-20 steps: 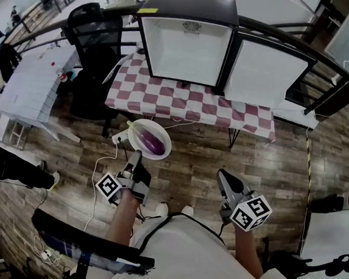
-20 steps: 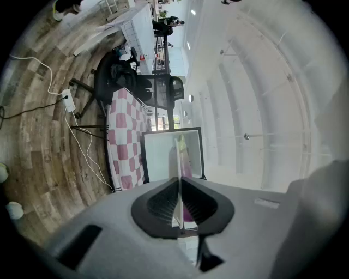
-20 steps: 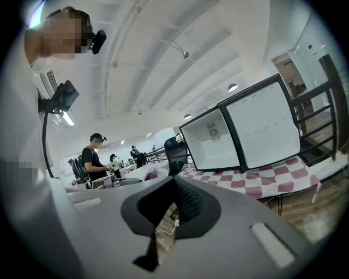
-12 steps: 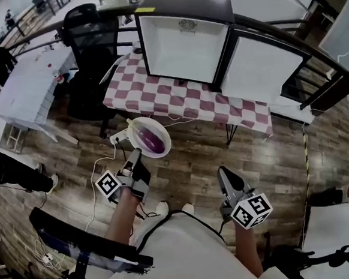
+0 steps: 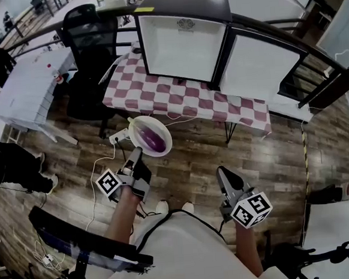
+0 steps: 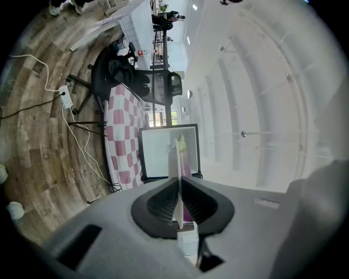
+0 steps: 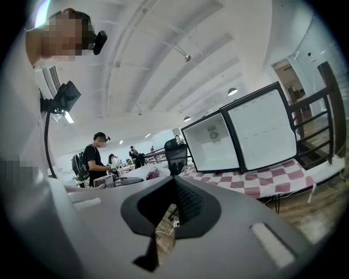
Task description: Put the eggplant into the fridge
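A purple eggplant (image 5: 152, 141) lies on a white plate (image 5: 161, 148) held out over the wooden floor. My left gripper (image 5: 137, 152) is shut on the plate's near rim. In the left gripper view the plate (image 6: 177, 163) stands edge-on between the jaws of the left gripper (image 6: 178, 188), with the eggplant (image 6: 186, 163) on its right face. The fridge (image 5: 182, 42) stands open on a checkered table (image 5: 177, 99), its door (image 5: 265, 71) swung to the right. My right gripper (image 5: 221, 173) hangs lower right, shut and empty. The right gripper (image 7: 174, 182) faces the fridge (image 7: 215, 147).
A black office chair (image 5: 91, 34) stands left of the checkered table, with a white table (image 5: 28, 81) further left. A power strip with its cable (image 5: 119, 136) lies on the floor under the plate. A dark railing (image 5: 312, 53) runs behind the fridge. A person (image 7: 94, 155) stands far off.
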### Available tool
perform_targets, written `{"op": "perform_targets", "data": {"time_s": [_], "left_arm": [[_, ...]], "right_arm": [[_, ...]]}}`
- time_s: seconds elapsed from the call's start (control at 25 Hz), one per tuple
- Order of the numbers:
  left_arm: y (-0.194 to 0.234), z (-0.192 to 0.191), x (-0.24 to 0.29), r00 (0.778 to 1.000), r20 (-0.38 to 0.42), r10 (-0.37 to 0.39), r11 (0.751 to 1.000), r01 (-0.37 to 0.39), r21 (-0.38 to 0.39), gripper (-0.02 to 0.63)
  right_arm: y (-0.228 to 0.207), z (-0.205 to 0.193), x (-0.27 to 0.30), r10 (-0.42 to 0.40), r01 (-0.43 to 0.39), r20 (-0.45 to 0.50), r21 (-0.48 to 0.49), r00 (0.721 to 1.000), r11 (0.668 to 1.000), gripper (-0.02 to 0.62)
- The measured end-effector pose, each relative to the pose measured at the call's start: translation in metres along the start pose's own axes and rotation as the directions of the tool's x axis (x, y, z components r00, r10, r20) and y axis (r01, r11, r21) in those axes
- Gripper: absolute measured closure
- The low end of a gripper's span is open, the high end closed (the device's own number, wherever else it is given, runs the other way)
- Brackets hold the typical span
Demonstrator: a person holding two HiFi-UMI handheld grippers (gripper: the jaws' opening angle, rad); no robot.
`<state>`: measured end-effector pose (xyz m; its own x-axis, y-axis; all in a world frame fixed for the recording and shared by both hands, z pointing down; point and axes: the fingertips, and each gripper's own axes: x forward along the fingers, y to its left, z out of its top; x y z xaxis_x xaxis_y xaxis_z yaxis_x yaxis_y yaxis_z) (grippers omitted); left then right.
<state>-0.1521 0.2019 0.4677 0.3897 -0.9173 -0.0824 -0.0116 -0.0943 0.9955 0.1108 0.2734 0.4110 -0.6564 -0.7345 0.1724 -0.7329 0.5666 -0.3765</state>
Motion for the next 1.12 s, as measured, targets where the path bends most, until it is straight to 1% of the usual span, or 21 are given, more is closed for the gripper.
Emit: {"op": "perform_targets", "data": {"time_s": [0.24, 0.72, 0.92, 1.12], "left_arm": [[-0.002, -0.008, 0.000, 1.000, 0.002, -0.008, 1.000, 0.008, -0.002, 0.580], [-0.002, -0.034, 0.001, 1.000, 0.016, -0.012, 1.000, 0.012, 0.003, 0.580], [0.000, -0.045, -0.002, 0.999, 0.031, -0.018, 1.000, 0.019, -0.007, 0.581], [0.003, -0.054, -0.009, 0.999, 0.041, -0.009, 1.000, 0.009, -0.006, 0.580]], "right_arm": [[-0.005, -0.004, -0.009, -0.004, 0.003, 0.005, 0.020, 1.000, 1.000, 0.588], [-0.016, -0.002, -0.034, 0.009, -0.009, -0.004, -0.007, 1.000, 1.000, 0.588], [-0.022, -0.004, -0.045, 0.022, -0.022, -0.013, -0.012, 1.000, 1.000, 0.588], [-0.024, -0.007, -0.054, 0.029, -0.030, -0.012, -0.011, 0.999, 0.999, 0.589]]}}
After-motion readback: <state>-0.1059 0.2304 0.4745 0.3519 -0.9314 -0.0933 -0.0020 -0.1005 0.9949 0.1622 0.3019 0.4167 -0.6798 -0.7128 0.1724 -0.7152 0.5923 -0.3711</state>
